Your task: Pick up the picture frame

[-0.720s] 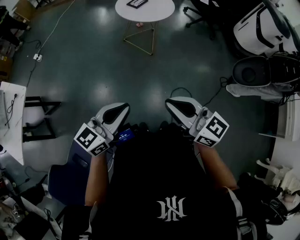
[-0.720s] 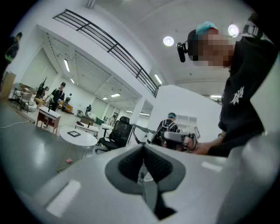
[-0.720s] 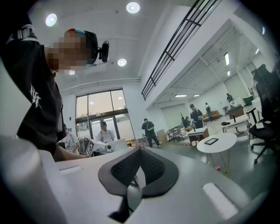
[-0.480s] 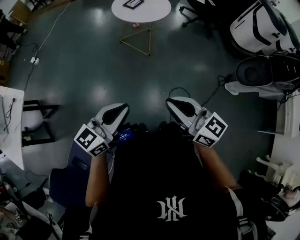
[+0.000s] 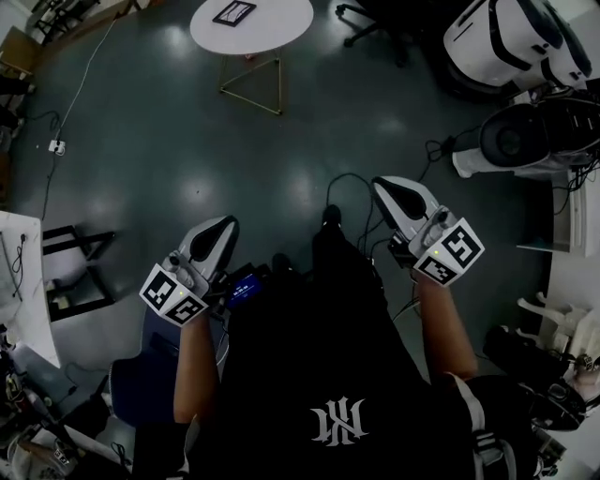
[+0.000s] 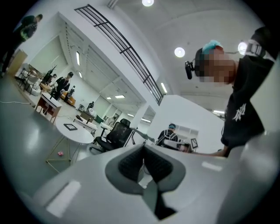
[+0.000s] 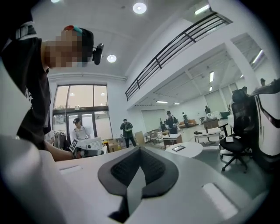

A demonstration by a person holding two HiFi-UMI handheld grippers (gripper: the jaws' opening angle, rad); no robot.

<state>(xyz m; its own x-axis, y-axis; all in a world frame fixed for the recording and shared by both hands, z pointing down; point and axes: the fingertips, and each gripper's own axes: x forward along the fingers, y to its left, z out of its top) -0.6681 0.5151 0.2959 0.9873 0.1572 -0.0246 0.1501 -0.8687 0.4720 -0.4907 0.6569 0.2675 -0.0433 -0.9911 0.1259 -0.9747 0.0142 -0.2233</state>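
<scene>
The round white table (image 5: 281, 26) is standing far off at eleven o'clock, carrying the picture frame (image 5: 233, 12). We are holding the left hand-held gripper (image 5: 223, 228) and right hand-held gripper (image 5: 392, 187) closed and empty. Arriving unopened, we could be shoving the frame off.

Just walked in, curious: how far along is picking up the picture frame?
Nothing looks done yet. The picture frame lies on the round white table, far ahead of the person. In hand: nothing; the left gripper and right gripper are shut and empty. Left to do: get to the table, open a gripper, grasp and lift the frame.
</scene>
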